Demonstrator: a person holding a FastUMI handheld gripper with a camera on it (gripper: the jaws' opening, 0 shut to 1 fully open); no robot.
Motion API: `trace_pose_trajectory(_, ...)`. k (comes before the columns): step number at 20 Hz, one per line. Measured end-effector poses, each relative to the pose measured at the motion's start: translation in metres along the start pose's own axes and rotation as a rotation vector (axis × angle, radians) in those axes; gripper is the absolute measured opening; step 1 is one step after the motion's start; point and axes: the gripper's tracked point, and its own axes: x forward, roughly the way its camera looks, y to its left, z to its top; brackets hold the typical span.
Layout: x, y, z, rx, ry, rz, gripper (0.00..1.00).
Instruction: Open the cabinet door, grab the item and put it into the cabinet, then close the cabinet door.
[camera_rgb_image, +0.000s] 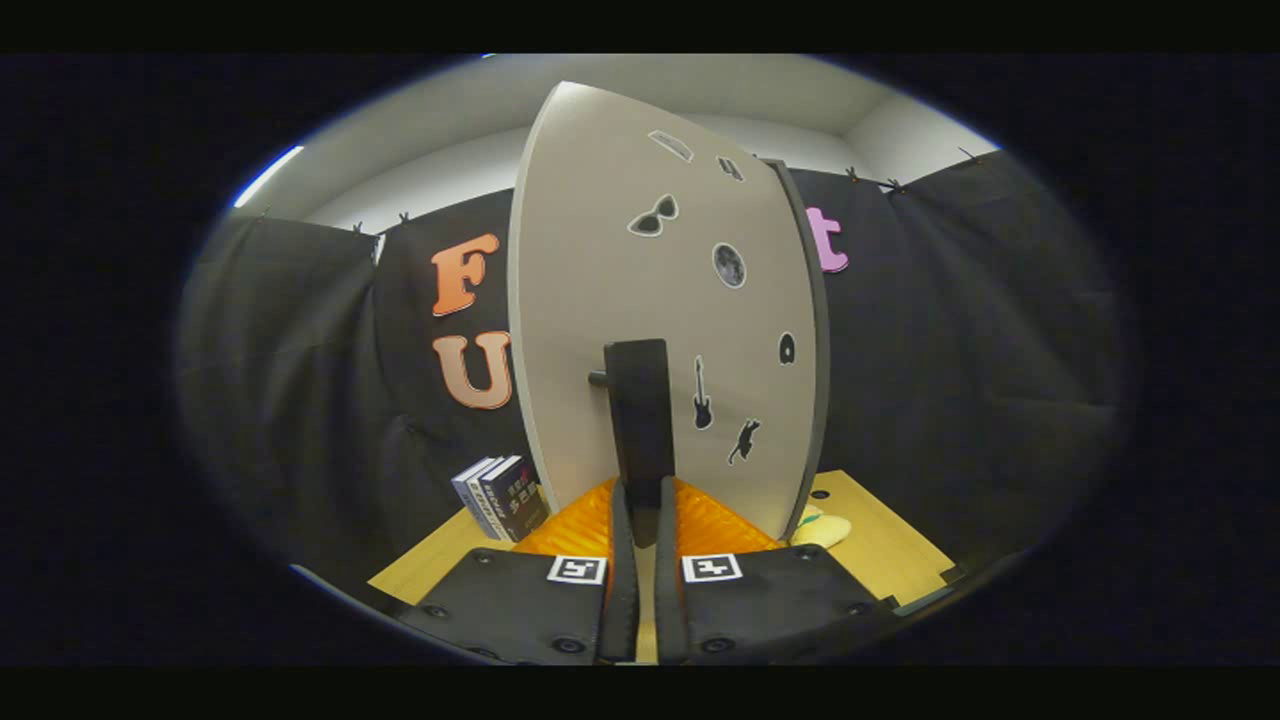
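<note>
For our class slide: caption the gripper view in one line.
Gripper shut on the black handle of the stickered cabinet door.

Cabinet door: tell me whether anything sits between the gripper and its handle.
Nothing does. The gripper has its fingers nearly closed around the lower end of the dark handle on the cabinet door; whether both press on it cannot be told. The books stand off to the side on the table.

Door (640, 300) hides cabinet; pale item (825, 528) seemingly half-hidden.
</note>
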Motion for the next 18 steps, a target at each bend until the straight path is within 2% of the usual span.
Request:
trace_pose_trajectory(6,-0.013,-0.016,-0.002,0.01,-0.001,-0.007,0.14)
trace_pose_trajectory(10,-0.018,-0.028,-0.005,0.029,0.001,-0.045,0.14)
trace_pose_trajectory(18,-0.036,-0.07,-0.004,0.056,-0.043,-0.233,0.11)
